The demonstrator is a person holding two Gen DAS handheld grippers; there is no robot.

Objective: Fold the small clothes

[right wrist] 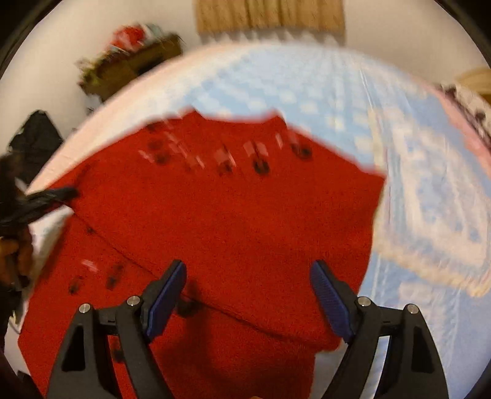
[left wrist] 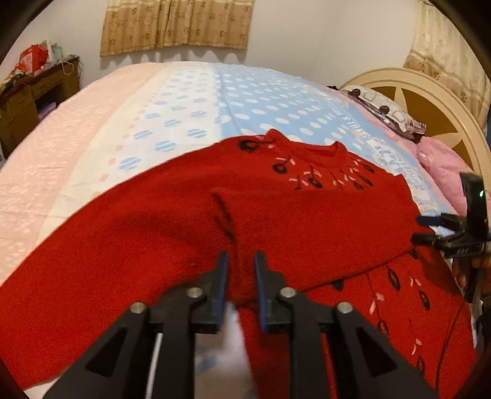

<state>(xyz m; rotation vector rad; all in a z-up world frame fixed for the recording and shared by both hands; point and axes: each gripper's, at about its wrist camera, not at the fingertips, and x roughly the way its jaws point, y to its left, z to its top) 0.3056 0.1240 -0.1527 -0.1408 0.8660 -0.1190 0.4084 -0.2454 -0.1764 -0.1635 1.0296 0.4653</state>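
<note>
Already one sleeve lies folded over the red sweater (left wrist: 307,221) ahead of both jaws; left gripper (left wrist: 241,261) slightly spread, pinching nothing, right gripper (right wrist: 248,276) wide; further folds remain.

"What covers the bed (left wrist: 76,147)?"
"A pink, white and blue dotted sheet (left wrist: 245,101); pillows (left wrist: 386,113) lie by the round headboard (left wrist: 429,101)."
"And beyond its far edge?"
"A patterned curtain (left wrist: 178,24), and a cluttered wooden desk (left wrist: 33,95) off the far left corner."
</note>
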